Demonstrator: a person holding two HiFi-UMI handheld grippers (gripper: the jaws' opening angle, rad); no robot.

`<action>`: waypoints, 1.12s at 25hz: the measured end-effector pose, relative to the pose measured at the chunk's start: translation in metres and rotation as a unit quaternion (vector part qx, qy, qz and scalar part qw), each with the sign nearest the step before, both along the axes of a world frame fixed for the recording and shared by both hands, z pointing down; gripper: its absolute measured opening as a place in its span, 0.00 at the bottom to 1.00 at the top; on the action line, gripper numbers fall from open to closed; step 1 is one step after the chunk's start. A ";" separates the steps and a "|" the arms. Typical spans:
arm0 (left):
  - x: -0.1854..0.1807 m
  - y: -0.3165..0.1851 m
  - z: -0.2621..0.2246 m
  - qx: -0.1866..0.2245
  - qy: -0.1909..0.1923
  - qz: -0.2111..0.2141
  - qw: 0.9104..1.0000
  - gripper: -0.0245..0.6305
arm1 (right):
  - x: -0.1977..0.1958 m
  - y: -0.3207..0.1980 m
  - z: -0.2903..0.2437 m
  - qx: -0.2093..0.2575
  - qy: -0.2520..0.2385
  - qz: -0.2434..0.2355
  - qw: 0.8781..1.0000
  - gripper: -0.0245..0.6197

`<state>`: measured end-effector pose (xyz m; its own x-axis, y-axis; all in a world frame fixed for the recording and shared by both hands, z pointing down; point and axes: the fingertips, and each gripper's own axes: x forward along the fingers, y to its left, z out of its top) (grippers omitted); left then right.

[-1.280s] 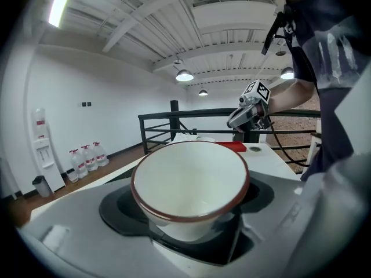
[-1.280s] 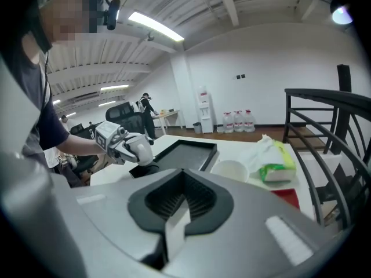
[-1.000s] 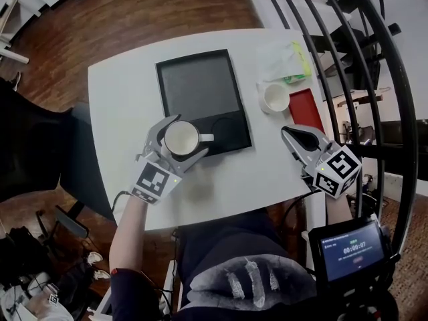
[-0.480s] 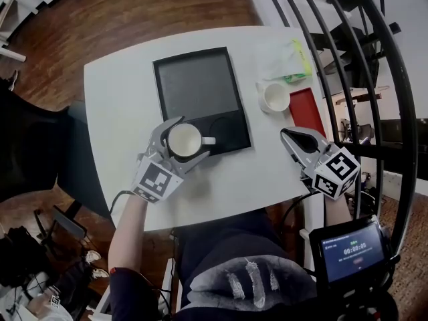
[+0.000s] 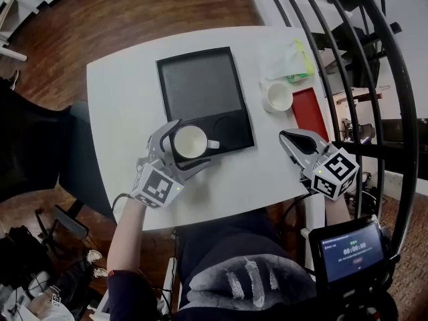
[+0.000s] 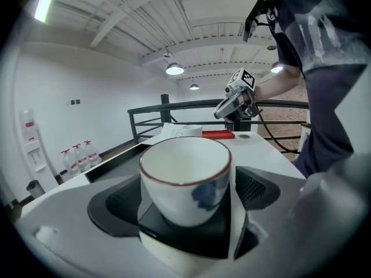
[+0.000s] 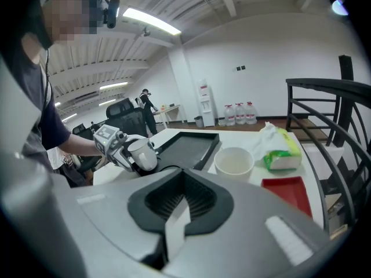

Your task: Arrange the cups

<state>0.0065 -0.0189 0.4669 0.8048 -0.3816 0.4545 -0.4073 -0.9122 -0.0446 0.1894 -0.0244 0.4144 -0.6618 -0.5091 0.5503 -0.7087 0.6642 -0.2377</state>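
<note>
A person sits at a white counter [image 5: 120, 112] with a gripper in each hand, seen from above. The left gripper [image 5: 192, 142] reaches to the near left corner of a black tray [image 5: 200, 85]. A white cup with a dark rim [image 6: 184, 181] stands upright there, between its fingers [image 6: 258, 184]. Those fingers have just been opening and now stand spread on either side of the cup, no longer pressing it. The cup's handle [image 5: 212, 144] sticks out toward the tray's middle, close to the tip of the nearer finger.

The right gripper [image 5: 286, 136] hovers over the counter's near right side, fingers pressed together with nothing in them. A second white cup [image 5: 277, 97] sits on the counter beyond it, just beside a flat red tray [image 5: 309, 111] and near a tissue pack [image 5: 289, 59].

The main risk lies in pulling the left gripper away. The fingers sit close around the cup, so a skewed or hurried retreat could let a finger catch the handle or wall. That could drag the cup, spin it or tip it over. The cup also stands near the tray's raised rim, so a nudge could leave it tilted against the rim. When the right gripper goes for the second cup, a wide swing might knock the red tray or the tissue pack.
</note>
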 end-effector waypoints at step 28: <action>-0.034 -0.011 -0.085 -0.069 0.073 -0.285 0.953 0.53 | 0.009 0.019 0.014 -0.021 -0.001 -0.018 1.000 0.04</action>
